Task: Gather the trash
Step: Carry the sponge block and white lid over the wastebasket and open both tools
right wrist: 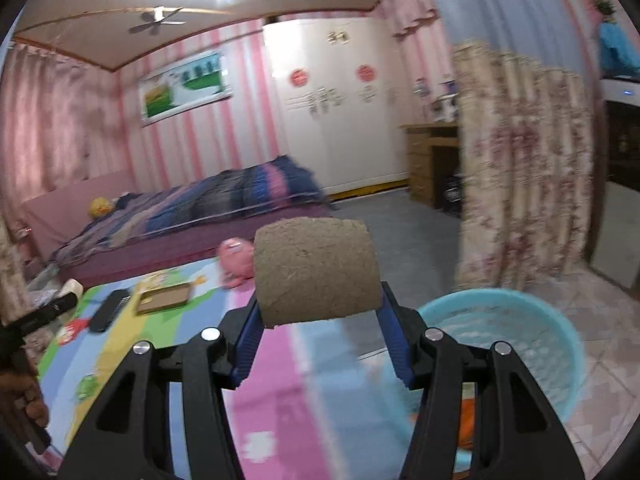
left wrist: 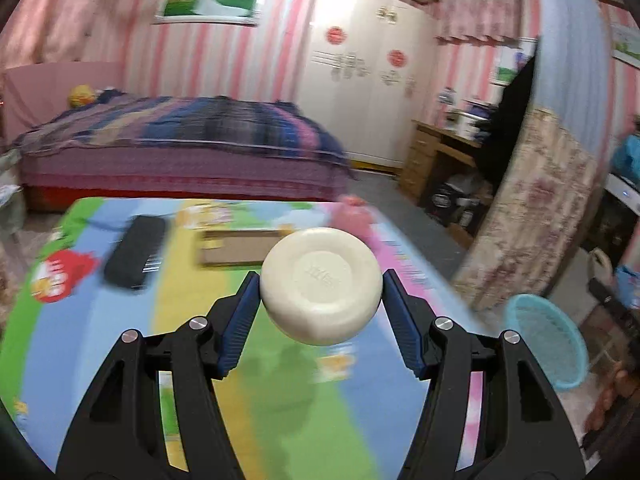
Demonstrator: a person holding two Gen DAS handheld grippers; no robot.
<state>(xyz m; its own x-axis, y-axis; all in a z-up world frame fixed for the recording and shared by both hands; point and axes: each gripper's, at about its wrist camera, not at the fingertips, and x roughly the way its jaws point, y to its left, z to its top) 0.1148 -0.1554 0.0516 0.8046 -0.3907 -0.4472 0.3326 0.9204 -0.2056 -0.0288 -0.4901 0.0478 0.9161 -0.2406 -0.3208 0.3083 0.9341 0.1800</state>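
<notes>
While both grippers are clamped, the scene sorts by size as follows.

Play mat [left wrist: 120, 344]: one flat, smooth sheet in soft-edged colour bands of green, blue, yellow and pink with cartoon prints; it fills the lower half of the left wrist view and the lower left of the right wrist view.

Basin [right wrist: 552, 344]: one round turquoise plastic tub, smooth-walled, at the lower right of the right wrist view; something orange lies inside, too hidden to name. It shows smaller at the right edge of the left wrist view.

Cardboard roll [right wrist: 316, 272]: one stubby grey-brown cylinder, rough and fibrous, at frame centre, raised clear of the mat.

Soap bar [left wrist: 322, 286]: one round cream cake, smooth and matte, with a stamped disc on its face; frame centre, off the mat.

Flat cardboard piece [left wrist: 240, 248]: one, tan, lying on the mat's far part.

Black case [left wrist: 134, 254]: one oblong, dull, left of the cardboard.

Pink toy [right wrist: 236, 260]: one, rounded, blurred, at the mat's far edge.

Left gripper [left wrist: 322, 296]: two ribbed blue pads pinching the soap's sides.

Right gripper [right wrist: 318, 304]: two blue pads squeezing the roll's ends.
</notes>
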